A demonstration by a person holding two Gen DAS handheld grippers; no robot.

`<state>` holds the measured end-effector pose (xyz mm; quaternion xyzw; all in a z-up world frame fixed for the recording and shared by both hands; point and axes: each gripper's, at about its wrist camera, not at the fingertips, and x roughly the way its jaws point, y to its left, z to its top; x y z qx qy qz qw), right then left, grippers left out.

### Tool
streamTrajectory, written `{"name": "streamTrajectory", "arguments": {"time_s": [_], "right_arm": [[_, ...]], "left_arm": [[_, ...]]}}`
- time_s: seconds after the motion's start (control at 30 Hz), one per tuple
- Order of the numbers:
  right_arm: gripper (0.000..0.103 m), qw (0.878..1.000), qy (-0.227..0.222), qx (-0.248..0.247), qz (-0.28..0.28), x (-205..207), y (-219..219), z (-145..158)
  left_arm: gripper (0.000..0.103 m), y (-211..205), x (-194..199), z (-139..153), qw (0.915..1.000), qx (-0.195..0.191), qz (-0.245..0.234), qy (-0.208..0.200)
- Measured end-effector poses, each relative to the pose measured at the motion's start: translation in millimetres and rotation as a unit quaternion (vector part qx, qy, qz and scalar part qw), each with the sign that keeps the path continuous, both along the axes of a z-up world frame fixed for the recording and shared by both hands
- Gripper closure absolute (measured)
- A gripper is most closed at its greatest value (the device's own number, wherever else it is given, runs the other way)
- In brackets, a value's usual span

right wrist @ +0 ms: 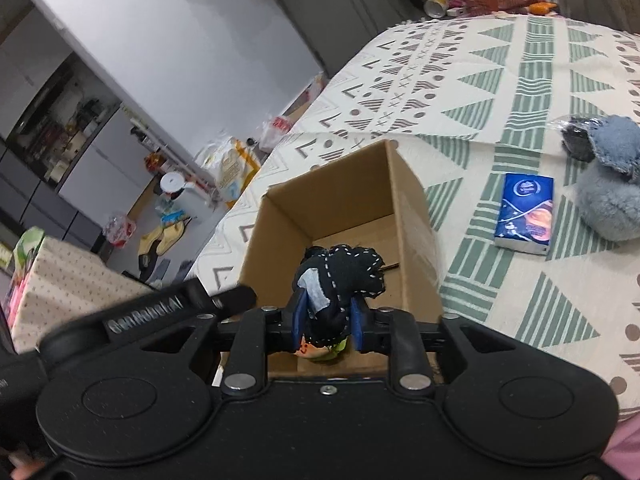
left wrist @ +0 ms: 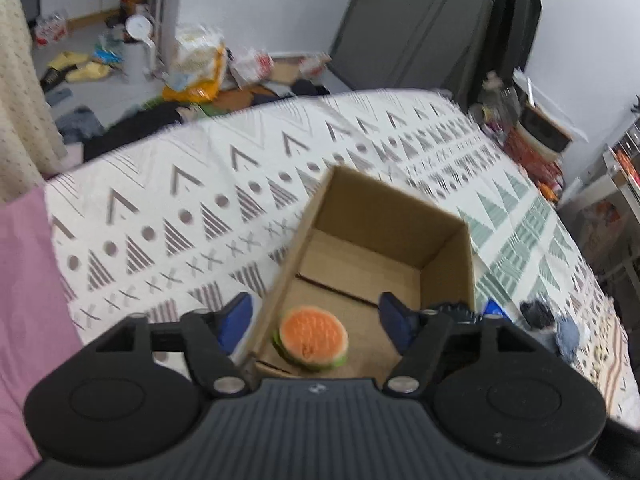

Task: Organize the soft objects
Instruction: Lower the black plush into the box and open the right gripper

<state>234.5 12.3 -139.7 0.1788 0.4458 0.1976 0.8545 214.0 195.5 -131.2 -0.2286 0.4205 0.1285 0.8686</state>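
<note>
A bed [left wrist: 168,200] covered with a patterned cream spread carries an open cardboard box [left wrist: 384,216], taken here as the landmark. Inside the box, at its near end, a soft burger-shaped toy [left wrist: 313,338] with an orange top and green edge lies on the floor of the box. The left gripper [left wrist: 316,316] is held over that near end with its blue fingers [left wrist: 236,320] spread wide, one outside the left wall and one inside; nothing is gripped between them, so the toy is judged to be released.

To the right of the box, a grey-blue plush toy [right wrist: 608,184] with a dark bundle beside it rests on the bed, and between it and the box lies a blue tissue pack [right wrist: 525,213]; its print is too blurred to be read. These are judged to remain to be collected.

The right gripper [right wrist: 329,322] is held above the near end of the box, and a black stitched fabric toy [right wrist: 340,280] with white dashed seams is pinched between its fingers [right wrist: 301,316]. The pads seem only lightly pressed on the cloth.

For the step in hand, the black toy should be brought lower inside the walls before it is let go, and dropped beside the burger toy rather than on the rim. The left gripper should be kept clear.

On the left gripper's arm, raised lettering is seen from the right wrist view, but it cannot be read with certainty.
</note>
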Motion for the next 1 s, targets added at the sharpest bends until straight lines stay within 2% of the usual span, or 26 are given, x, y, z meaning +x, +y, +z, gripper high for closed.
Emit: {"name": "streamTrajectory", "arguments": {"time_s": [0.1,0.17,0.23,0.53,0.67,0.8,0.87,1.0], "right_arm": [[0.066,1.0,-0.004,-0.006,0.003,-3,0,5],[0.052,1.0,-0.008,-0.001,-0.003,-5,-5,9],[0.051,1.0,-0.018,0.002,-0.009,-8,-12,16],[0.04,0.999,-0.039,0.007,-0.014,-14,-53,36],[0.039,0.999,-0.043,0.011,-0.016,-15,-73,43],[0.038,0.998,-0.05,0.011,-0.021,-15,-98,51],[0.036,0.998,-0.054,0.011,-0.026,-14,-111,55],[0.032,0.997,-0.061,0.014,-0.035,-12,-136,62]], "left_arm": [[0.024,1,-5,10,0.9998,0.01,0.013,-0.012],[0.018,-3,-6,16,0.9994,0.032,0.014,-0.006],[0.016,-7,-7,22,0.9989,0.045,0.014,0.0],[0.015,-25,-16,43,0.9988,0.044,0.014,-0.019],[0.008,-39,-18,53,0.9985,0.046,0.006,-0.029],[0.005,-54,-20,63,0.9978,0.054,0.003,-0.039],[0.0,-63,-20,67,0.9974,0.058,-0.001,-0.044],[0.0,-80,-18,72,0.997,0.056,-0.006,-0.053]]}}
